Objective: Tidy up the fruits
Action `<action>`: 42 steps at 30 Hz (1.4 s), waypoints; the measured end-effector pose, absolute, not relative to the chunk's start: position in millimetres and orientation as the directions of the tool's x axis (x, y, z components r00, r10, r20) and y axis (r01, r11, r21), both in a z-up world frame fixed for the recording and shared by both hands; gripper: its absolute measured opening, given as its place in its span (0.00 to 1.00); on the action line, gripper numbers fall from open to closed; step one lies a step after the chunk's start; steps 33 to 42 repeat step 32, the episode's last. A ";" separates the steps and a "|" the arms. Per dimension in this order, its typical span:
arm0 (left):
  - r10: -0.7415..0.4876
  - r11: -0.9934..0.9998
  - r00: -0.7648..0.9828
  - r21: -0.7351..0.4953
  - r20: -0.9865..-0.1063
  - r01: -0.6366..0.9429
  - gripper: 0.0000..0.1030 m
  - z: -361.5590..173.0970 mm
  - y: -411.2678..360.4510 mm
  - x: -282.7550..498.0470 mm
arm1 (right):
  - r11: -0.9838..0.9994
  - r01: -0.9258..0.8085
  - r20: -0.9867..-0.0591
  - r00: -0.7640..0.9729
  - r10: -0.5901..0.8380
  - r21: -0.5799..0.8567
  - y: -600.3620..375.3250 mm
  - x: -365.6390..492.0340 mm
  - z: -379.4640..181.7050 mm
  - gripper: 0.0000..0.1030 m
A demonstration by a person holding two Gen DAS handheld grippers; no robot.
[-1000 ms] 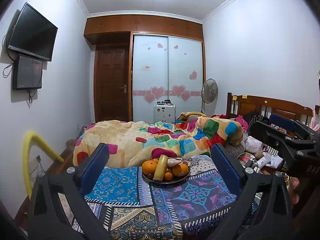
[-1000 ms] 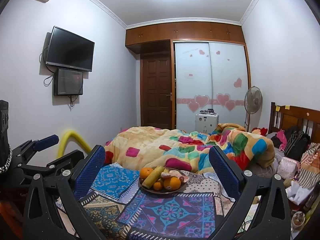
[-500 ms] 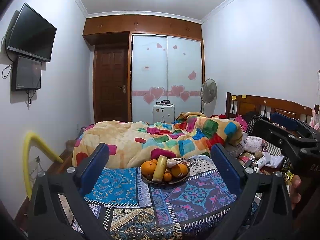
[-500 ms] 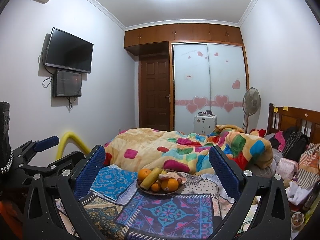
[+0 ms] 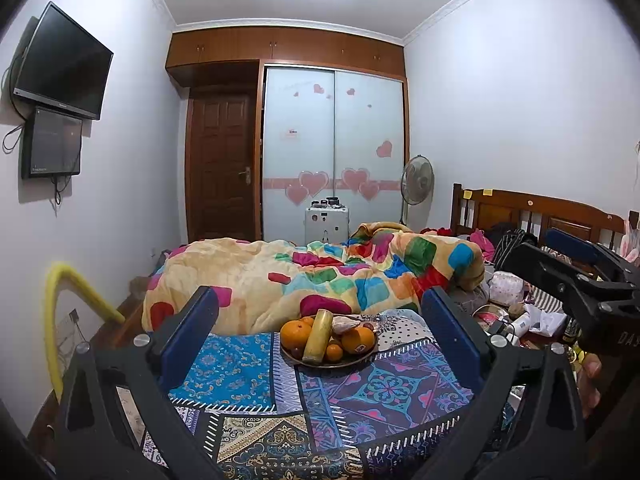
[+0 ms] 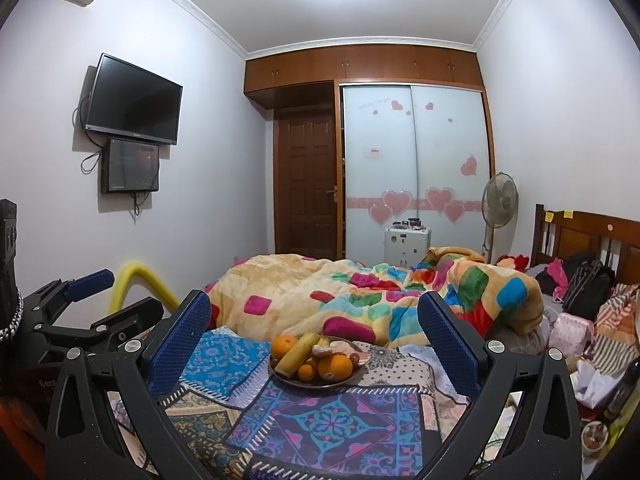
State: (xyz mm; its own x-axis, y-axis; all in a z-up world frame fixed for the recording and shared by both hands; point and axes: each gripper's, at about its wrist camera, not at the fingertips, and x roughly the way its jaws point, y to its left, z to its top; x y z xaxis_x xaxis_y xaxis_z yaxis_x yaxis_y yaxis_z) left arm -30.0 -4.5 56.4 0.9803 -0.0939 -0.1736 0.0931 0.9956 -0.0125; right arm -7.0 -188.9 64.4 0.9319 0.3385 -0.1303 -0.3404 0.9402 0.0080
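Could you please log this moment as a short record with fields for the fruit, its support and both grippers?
plate: round, dark, on the patterned cloth, in front of the quilt
fruit: banana lying across the pile, large oranges either side of it, small orange in front
left gripper: open, empty, aimed at the plate, short of it
right gripper: open, empty, aimed at the plate, short of it

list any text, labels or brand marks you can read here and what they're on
"DAS", cut off by the frame edge: on the body of the right gripper, seen from the left wrist view.
Small red-and-white sticker on the wardrobe door: too small to read.
Faint writing near the door's top: blurred.
Sticker on the front orange: unreadable.
TV brand mark: too small.
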 end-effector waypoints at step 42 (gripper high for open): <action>-0.118 0.993 0.971 -0.027 -0.206 0.115 1.00 55.7 -8.0 -20.9 | 0.945 -0.328 -0.146 0.934 0.326 0.010 -194.2 -1.6 66.3 1.00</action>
